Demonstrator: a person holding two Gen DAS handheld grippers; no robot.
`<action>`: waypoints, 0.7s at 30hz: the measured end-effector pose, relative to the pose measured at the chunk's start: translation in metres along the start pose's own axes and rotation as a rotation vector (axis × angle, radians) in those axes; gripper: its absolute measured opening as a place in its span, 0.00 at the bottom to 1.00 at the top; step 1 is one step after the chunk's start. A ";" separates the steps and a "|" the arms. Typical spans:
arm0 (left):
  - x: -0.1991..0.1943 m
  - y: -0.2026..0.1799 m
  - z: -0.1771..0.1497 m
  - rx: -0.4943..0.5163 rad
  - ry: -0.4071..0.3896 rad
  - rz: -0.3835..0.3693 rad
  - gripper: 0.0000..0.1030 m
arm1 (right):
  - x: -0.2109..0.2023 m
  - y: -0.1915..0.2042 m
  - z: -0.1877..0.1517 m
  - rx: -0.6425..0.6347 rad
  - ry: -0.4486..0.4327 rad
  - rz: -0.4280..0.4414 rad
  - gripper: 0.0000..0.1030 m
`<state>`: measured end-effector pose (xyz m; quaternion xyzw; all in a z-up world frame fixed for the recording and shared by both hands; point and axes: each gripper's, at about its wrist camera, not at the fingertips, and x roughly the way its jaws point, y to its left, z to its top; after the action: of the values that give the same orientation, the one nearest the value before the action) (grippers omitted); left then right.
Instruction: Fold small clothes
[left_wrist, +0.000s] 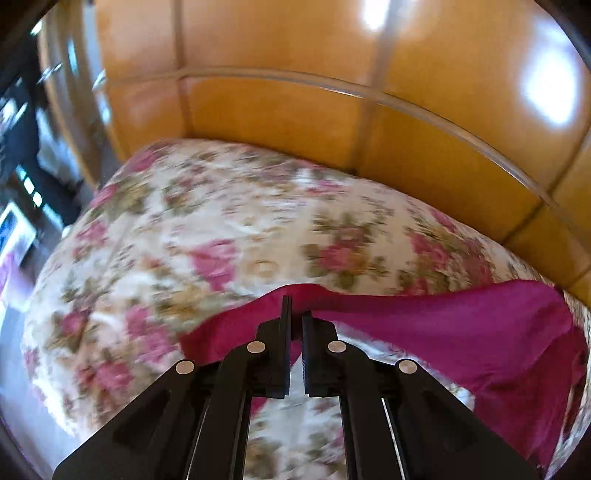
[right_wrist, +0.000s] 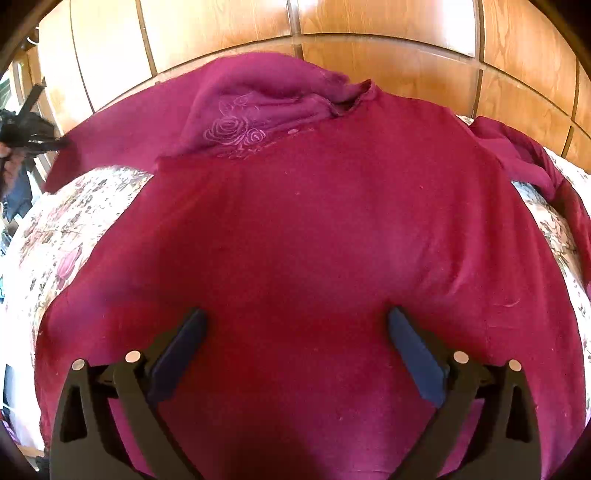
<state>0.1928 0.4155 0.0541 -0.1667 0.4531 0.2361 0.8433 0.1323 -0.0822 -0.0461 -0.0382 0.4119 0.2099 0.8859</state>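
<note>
A: Item one, the garment?
B: Magenta top (right_wrist: 314, 229), spread flat on the floral bedspread (left_wrist: 221, 221), rose embroidery (right_wrist: 236, 133) at its far end, wooden panelling (right_wrist: 369, 62) beyond.
A: Left gripper (left_wrist: 295, 317)?
B: Jaws pressed together, pinching the top's edge, cloth trailing right.
A: Right gripper (right_wrist: 295, 347)?
B: Fingers spread wide over the near part of the top, pinching nothing.
</note>
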 end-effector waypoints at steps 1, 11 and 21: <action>0.001 0.007 -0.001 -0.007 0.008 0.016 0.03 | 0.000 0.000 -0.001 0.000 -0.001 -0.002 0.97; 0.026 0.043 -0.015 -0.075 0.073 0.111 0.57 | 0.001 0.002 0.001 -0.010 -0.003 -0.031 0.98; 0.019 0.083 -0.068 -0.112 0.030 0.067 0.61 | 0.001 0.007 -0.001 -0.029 -0.017 -0.064 0.98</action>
<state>0.1089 0.4558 -0.0037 -0.2018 0.4571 0.2867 0.8174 0.1297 -0.0759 -0.0466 -0.0623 0.4001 0.1877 0.8949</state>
